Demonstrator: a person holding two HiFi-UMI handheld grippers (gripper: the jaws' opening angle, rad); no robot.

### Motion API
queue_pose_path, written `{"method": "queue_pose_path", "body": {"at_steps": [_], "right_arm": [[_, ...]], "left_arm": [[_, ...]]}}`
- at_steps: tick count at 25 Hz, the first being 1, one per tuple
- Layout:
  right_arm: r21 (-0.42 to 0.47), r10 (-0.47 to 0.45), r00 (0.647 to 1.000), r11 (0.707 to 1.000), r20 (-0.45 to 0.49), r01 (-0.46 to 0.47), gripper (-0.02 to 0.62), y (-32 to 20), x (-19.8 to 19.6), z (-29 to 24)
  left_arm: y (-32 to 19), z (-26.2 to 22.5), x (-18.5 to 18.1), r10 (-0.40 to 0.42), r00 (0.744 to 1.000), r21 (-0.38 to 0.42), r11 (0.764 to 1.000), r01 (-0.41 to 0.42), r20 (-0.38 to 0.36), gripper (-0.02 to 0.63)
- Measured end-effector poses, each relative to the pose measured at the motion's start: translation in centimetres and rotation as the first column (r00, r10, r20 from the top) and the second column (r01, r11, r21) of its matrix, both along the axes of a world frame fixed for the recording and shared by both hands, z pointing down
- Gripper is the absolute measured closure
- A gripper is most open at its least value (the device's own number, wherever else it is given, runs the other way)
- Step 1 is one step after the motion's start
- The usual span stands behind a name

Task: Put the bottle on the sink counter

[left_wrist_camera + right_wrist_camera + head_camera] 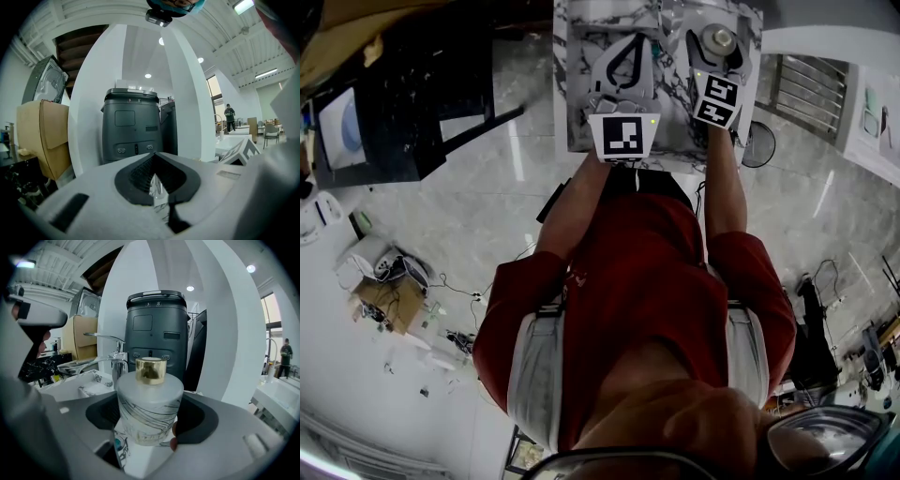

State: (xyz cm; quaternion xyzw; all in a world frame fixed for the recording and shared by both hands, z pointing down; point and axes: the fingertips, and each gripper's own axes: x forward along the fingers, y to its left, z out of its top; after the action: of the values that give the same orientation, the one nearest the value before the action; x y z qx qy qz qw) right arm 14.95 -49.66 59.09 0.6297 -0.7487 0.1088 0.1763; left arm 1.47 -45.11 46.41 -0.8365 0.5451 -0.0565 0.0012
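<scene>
I am looking down past a red shirt (647,272) at both tools, which are reaching out over the marble table (577,94). The right tongs (150,414) are clamping on the bottle (149,401), a squat frosted jar with grey veining and a gold cap (151,370). It is standing upright between the dark pads. It is sitting over the white, veined table top, near the chrome faucet (114,361) and the basin (75,383) on its left. I cannot tell whether its base is touching the surface. The left tongs (154,161) are pressing together with nothing between them, and only a sliver of marble is showing through the gap behind the tips. They are hovering just beside the right ones, over the same table. Each tool's marker cube is facing up at my head camera, the left cube (623,134) lying nearer to me than the right cube (716,100). Beyond the bottle, a tall dark grey machine (157,329) is standing between white columns. A person (285,357) is standing far off in the hall.
</scene>
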Motion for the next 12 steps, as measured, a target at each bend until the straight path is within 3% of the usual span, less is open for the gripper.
{"method": "queue_pose_path", "body": {"at_steps": [12], "right_arm": [[-0.017,0.004,1.0,1.0,-0.001,-0.004,0.255,-1.9,0.1,2.1]], "left_arm": [[-0.7,1.2,-0.4,0.0,1.0,-0.021,1.0,0.001,0.013,0.603]]}}
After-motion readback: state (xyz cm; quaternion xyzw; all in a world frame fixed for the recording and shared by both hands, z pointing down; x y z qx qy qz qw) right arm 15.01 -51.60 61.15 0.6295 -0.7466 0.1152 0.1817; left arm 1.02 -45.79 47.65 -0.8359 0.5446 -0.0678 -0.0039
